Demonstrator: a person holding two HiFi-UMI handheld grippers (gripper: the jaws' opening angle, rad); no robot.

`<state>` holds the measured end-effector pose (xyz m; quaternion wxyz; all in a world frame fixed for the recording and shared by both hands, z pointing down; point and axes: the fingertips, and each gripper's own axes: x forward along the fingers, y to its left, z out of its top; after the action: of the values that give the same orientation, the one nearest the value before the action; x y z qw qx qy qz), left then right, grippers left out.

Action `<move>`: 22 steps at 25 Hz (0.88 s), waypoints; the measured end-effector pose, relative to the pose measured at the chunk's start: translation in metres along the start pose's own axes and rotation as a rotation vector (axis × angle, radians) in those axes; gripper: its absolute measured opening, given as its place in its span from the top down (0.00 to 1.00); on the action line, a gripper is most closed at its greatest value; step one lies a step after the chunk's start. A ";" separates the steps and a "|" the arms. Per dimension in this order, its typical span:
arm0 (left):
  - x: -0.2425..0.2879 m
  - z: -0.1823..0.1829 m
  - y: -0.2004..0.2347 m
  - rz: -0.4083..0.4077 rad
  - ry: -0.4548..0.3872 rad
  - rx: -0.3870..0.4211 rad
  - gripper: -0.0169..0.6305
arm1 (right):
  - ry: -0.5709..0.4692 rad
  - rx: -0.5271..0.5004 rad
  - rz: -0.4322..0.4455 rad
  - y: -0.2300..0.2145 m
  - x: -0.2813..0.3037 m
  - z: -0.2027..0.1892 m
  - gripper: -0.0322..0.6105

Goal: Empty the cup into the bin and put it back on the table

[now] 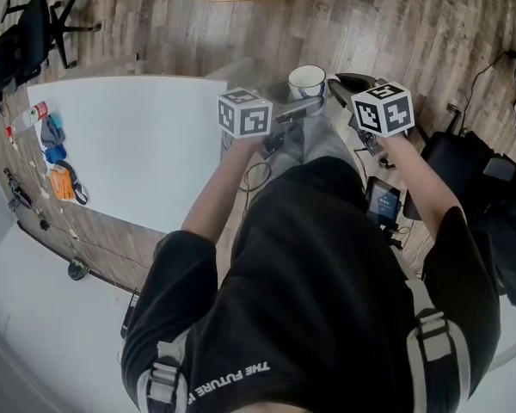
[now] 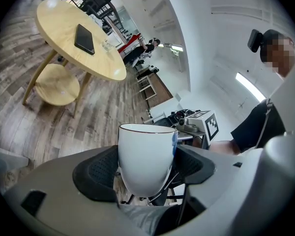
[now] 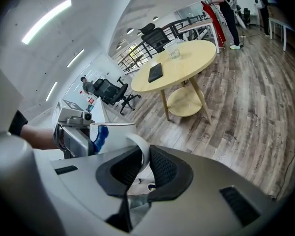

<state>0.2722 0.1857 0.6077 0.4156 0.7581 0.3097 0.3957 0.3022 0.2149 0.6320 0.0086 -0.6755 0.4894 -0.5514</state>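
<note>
Cup (image 1: 307, 80) right of the table (image 1: 129, 144)

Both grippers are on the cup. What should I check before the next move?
1. The left gripper shut on the cup body: ok.
2. The right gripper shut on the handle: ok.
3. The cup upright: ok.
4. Contents inside the cup: cannot tell.
5. The bin located: cannot tell, none clearly in view.
6. Bare room on the white table for the return: ok.
</note>
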 end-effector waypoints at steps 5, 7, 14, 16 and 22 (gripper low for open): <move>-0.001 0.005 -0.006 -0.003 -0.006 0.013 0.43 | -0.028 -0.007 -0.005 0.002 -0.006 0.006 0.86; -0.003 0.009 -0.010 -0.001 -0.010 0.030 0.43 | -0.049 -0.031 -0.012 0.005 -0.010 0.012 0.86; -0.024 0.037 -0.050 0.018 -0.077 0.211 0.43 | -0.150 -0.150 -0.034 0.033 -0.043 0.047 0.86; -0.039 0.059 -0.068 0.039 -0.143 0.332 0.43 | -0.230 -0.253 -0.041 0.050 -0.057 0.077 0.86; -0.106 0.102 -0.158 0.219 -0.401 0.997 0.43 | -0.634 -0.672 -0.033 0.139 -0.124 0.144 0.86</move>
<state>0.2850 0.1351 0.3984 0.0131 0.9515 0.2939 0.0897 0.3308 0.1491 0.4075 -0.0704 -0.7837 0.6037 -0.1284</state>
